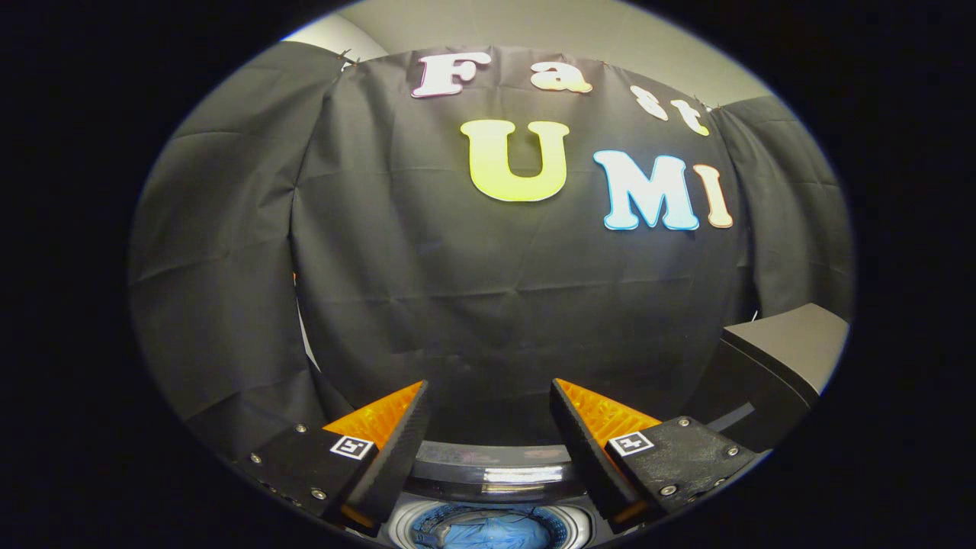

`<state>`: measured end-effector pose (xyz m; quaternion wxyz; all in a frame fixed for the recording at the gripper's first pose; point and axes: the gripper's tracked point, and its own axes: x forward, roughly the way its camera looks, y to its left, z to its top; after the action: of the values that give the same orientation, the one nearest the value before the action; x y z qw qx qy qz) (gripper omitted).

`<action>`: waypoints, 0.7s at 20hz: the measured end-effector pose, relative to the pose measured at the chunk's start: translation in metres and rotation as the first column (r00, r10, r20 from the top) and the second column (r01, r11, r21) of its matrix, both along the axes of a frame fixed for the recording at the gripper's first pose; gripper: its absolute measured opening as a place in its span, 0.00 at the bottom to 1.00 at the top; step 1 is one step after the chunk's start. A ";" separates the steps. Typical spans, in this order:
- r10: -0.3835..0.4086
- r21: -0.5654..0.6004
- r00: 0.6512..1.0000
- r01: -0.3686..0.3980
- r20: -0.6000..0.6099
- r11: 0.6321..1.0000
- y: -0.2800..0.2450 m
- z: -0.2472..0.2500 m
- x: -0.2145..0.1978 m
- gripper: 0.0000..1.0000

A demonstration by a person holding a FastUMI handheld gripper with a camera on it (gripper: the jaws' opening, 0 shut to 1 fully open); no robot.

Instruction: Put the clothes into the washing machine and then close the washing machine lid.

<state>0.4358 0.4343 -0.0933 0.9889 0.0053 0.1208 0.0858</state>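
Clothes in the drum, lid not yet shut

The black cloth wall [488, 305] rises beyond everything; to the right, beyond the right finger, stands a dark slab with a pale grey top face [778, 358], which I judge to be the raised lid of the washing machine, though the fisheye bend leaves that unsure. Below and between the fingers sits the washing machine's round white-rimmed opening [488, 526] under a glossy dark rear panel [496, 465], and a crumpled blue garment [488, 532] lies inside the drum. The claw [488, 427] is spread wide and holds nothing. The risk from here is the lid: a spread claw pushing its smooth edge may slip off, or let it drop hard. Any cloth riding over the rim would stop it seating; that part is hidden.
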 end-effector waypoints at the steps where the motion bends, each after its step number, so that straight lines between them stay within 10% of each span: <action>1: 0.002 0.000 1.000 -0.002 0.002 1.000 -0.001 -0.001 -0.003 0.96; 14: 0.026 -0.008 1.000 -0.026 0.015 1.000 -0.004 -0.028 -0.053 0.96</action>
<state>0.3827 0.4299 -0.1214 0.9887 -0.0009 0.1136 0.0980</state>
